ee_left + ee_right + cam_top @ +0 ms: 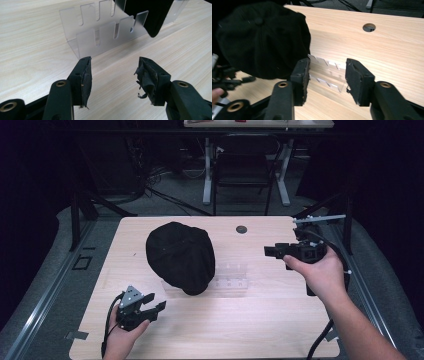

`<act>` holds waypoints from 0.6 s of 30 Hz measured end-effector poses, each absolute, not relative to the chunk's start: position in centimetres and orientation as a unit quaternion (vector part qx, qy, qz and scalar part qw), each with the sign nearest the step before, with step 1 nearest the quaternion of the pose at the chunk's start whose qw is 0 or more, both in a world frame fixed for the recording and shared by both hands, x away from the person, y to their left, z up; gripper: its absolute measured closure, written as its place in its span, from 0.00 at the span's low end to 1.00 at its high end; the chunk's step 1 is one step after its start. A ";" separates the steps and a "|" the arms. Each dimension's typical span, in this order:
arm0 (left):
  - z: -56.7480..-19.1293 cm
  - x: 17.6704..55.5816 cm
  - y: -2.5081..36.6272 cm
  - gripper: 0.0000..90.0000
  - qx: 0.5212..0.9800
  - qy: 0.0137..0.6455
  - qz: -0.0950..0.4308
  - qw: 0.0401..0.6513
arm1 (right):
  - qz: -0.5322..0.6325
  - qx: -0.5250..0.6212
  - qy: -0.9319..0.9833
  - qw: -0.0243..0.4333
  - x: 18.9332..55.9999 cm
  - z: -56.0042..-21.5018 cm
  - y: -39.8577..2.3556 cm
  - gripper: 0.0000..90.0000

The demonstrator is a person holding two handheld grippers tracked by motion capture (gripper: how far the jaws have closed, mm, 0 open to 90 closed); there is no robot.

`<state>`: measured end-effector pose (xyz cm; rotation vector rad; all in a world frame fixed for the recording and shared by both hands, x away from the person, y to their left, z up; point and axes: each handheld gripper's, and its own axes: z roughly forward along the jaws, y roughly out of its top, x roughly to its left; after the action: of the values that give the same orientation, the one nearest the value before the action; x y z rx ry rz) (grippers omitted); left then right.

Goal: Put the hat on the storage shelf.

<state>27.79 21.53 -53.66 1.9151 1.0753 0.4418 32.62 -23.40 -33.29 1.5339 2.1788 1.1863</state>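
A black cap (pixel 180 256) lies mid-table with one end resting on a clear slotted acrylic rack (pixel 231 279). My left gripper (pixel 156 301) is near the front left edge, open and empty, pointing toward the cap. In the left gripper view its jaws (pixel 113 75) stand apart just short of the rack (pixel 100 35), with the cap (pixel 147 12) over the rack's far end. My right gripper (pixel 270 251) hovers right of the cap, open, aimed left. In the right gripper view its jaws (pixel 327 77) frame the rack (pixel 327 72), the cap (pixel 262 40) to the left.
A round cable hole (pixel 241 229) sits in the wooden table (pixel 240 330) behind the rack. A chair (pixel 245 167) and white desk legs stand on the floor beyond the far edge. Bare wood lies in front of the cap and rack.
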 end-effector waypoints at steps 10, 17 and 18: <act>-54.6 27.9 22.3 0.49 0.764 0.447 0.175 0.432 | 0.387 0.513 0.752 0.147 30.5 -37.2 -24.5 0.49; -54.9 27.8 22.4 0.49 0.766 0.446 0.177 0.427 | 0.382 0.530 0.741 0.157 29.0 -40.4 -25.3 0.53; -54.9 27.8 22.4 0.49 0.767 0.448 0.176 0.425 | 0.386 0.532 0.737 0.156 28.7 -40.9 -25.5 0.53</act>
<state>27.82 22.43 -54.94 1.9168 1.1202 0.4408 28.74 -25.49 -40.88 1.5224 2.1116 1.1065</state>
